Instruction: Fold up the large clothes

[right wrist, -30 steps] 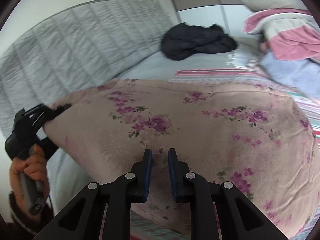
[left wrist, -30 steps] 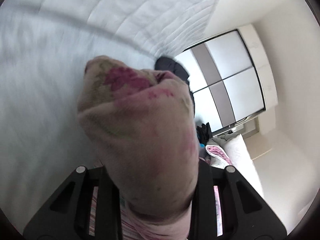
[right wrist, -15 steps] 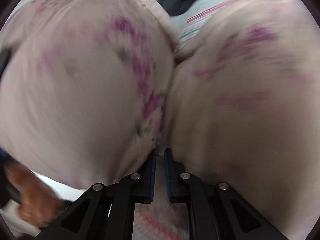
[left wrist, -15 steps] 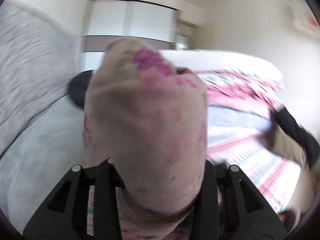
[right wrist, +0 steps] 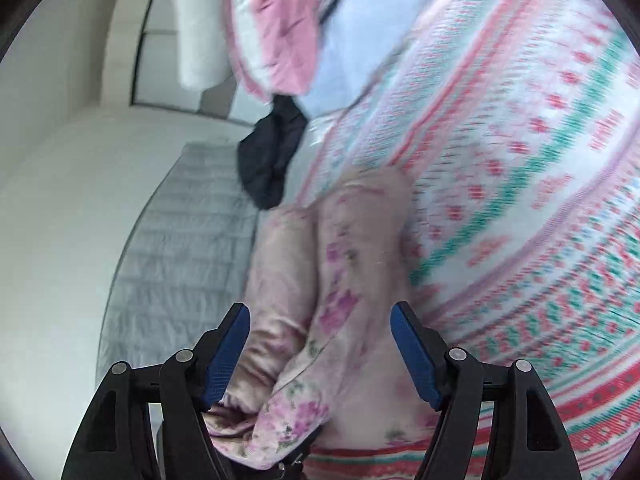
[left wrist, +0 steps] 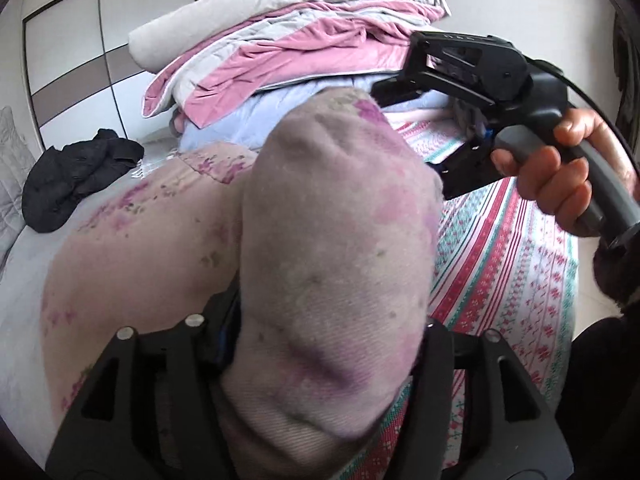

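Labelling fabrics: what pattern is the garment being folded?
Pale pink garment with small purple flower sprigs and green leaves; clearest in the right wrist view.

No text, label, brand, number or sign can be read on anything here.

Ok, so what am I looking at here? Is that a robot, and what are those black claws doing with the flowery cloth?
It is no robot. A person holds a two-finger gripper in each hand, and each gripper has a camera that looks along its fingers. One picture is from the left gripper and the other is from the right gripper.

The left view also shows the hand that holds the right gripper. On the striped sheet lie a floral garment, a black garment and piled bedding.

Both grippers' jaws have just been opening. The right one stands open with the floral garment between its pads, untouched. A bunch of the garment sits between the left fingers, but I cannot tell whether it is gripped.
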Tool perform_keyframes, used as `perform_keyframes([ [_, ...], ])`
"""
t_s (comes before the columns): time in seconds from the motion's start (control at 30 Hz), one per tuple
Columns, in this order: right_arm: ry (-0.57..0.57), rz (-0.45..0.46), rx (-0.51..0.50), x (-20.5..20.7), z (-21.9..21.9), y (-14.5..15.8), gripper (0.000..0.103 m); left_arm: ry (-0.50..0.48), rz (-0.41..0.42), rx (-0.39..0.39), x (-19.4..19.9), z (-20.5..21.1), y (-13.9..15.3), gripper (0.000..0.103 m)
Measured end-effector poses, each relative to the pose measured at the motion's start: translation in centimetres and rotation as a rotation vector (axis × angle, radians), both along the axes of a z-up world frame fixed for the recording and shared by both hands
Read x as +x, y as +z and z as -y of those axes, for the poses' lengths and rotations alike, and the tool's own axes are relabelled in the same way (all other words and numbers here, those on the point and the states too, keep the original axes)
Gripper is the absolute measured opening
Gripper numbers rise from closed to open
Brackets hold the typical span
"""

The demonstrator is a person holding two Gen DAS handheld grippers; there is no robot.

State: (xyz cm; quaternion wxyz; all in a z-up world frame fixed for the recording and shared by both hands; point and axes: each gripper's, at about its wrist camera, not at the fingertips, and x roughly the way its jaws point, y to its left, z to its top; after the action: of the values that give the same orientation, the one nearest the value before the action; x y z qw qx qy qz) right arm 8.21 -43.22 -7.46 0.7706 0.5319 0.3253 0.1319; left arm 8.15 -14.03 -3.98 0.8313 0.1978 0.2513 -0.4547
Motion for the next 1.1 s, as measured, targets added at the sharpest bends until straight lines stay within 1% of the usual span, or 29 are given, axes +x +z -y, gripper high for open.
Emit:
perform_keyframes([
  [0.07,0.074,-0.013,-0.043,2.0,-1.1,0.8,0.077,-0.008,-0.013,-0.016,-1.1,-1.0,0.3,0.065],
  [0.17,0.136,-0.047,-0.123,4.7,-3.2,1.6,0.078,-0.040,-0.007,-0.024,-2.0,-2.4,0.8,0.073],
  [0.23,0.160,-0.094,-0.156,6.3,-3.9,1.1,0.079,-0.082,-0.024,-0.033,-3.0,-3.6,1.5,0.075],
  [0.27,0.165,-0.111,-0.172,6.8,-4.1,0.9,0.079,-0.101,-0.041,-0.041,-2.7,-3.6,1.8,0.076],
  [0.33,0.168,-0.128,-0.190,7.4,-4.3,0.5,0.081,-0.161,-0.117,-0.085,-2.7,-5.7,2.9,0.078],
  [0.37,0.170,-0.131,-0.176,7.2,-4.0,0.4,0.081,-0.194,-0.182,-0.123,-2.3,-7.2,3.7,0.078],
  [0.4,0.172,-0.134,-0.162,7.0,-3.6,0.2,0.081,-0.202,-0.216,-0.148,-2.0,-8.3,4.3,0.078],
  [0.43,0.174,-0.136,-0.145,6.9,-3.2,0.3,0.081,-0.179,-0.235,-0.177,-1.2,-9.8,5.0,0.078],
  [0.47,0.175,-0.134,-0.128,6.7,-2.7,0.4,0.081,-0.137,-0.233,-0.201,-0.3,-11.1,5.6,0.079],
  [0.5,0.178,-0.132,-0.115,6.7,-2.4,0.6,0.081,-0.097,-0.225,-0.216,0.6,-12.1,5.9,0.082],
  [0.53,0.188,-0.132,-0.099,7.0,-2.4,0.8,0.081,-0.045,-0.213,-0.225,1.8,-13.0,6.0,0.084],
  [0.57,0.200,-0.138,-0.086,8.0,-2.5,1.1,0.081,0.032,-0.205,-0.221,3.6,-13.7,5.8,0.084],
  [0.6,0.215,-0.145,-0.078,8.4,-2.8,1.3,0.082,0.069,-0.219,-0.212,5.0,-13.9,5.4,0.084],
  [0.67,0.246,-0.165,-0.067,9.7,-3.7,1.6,0.083,0.136,-0.278,-0.189,7.9,-13.7,3.6,0.084],
  [0.7,0.258,-0.178,-0.065,10.4,-4.1,1.7,0.084,0.160,-0.341,-0.178,9.4,-13.3,1.9,0.084],
  [0.73,0.270,-0.196,-0.059,11.2,-4.5,1.7,0.086,0.154,-0.413,-0.191,10.2,-12.9,0.5,0.084],
  [0.77,0.273,-0.207,-0.054,11.6,-4.7,1.6,0.086,0.163,-0.430,-0.221,10.3,-12.7,-0.3,0.085],
  [0.8,0.278,-0.226,-0.045,12.2,-5.0,1.5,0.087,0.166,-0.406,-0.230,9.9,-12.4,-0.4,0.085],
  [0.83,0.278,-0.239,-0.035,12.7,-5.0,1.5,0.087,0.157,-0.360,-0.223,9.1,-11.8,-0.4,0.086],
  [0.87,0.274,-0.243,-0.017,13.0,-4.9,1.7,0.087,0.149,-0.335,-0.212,8.4,-11.3,-0.4,0.086],
  [0.93,0.279,-0.227,0.021,13.3,-4.6,2.2,0.087,0.148,-0.302,-0.194,7.2,-10.8,-0.5,0.086],
  [0.97,0.281,-0.227,0.022,13.6,-4.8,2.2,0.087,0.145,-0.279,-0.183,6.7,-10.3,-0.5,0.086],
  [1.0,0.284,-0.234,0.009,13.8,-4.9,2.2,0.088,0.144,-0.270,-0.178,6.5,-10.1,-0.5,0.086],
  [1.07,0.296,-0.277,-0.071,14.4,-5.8,1.9,0.088,0.143,-0.270,-0.181,6.1,-10.3,-0.3,0.086],
  [1.1,0.305,-0.305,-0.127,14.7,-6.7,1.6,0.088,0.146,-0.269,-0.182,6.0,-10.3,-0.3,0.086],
])
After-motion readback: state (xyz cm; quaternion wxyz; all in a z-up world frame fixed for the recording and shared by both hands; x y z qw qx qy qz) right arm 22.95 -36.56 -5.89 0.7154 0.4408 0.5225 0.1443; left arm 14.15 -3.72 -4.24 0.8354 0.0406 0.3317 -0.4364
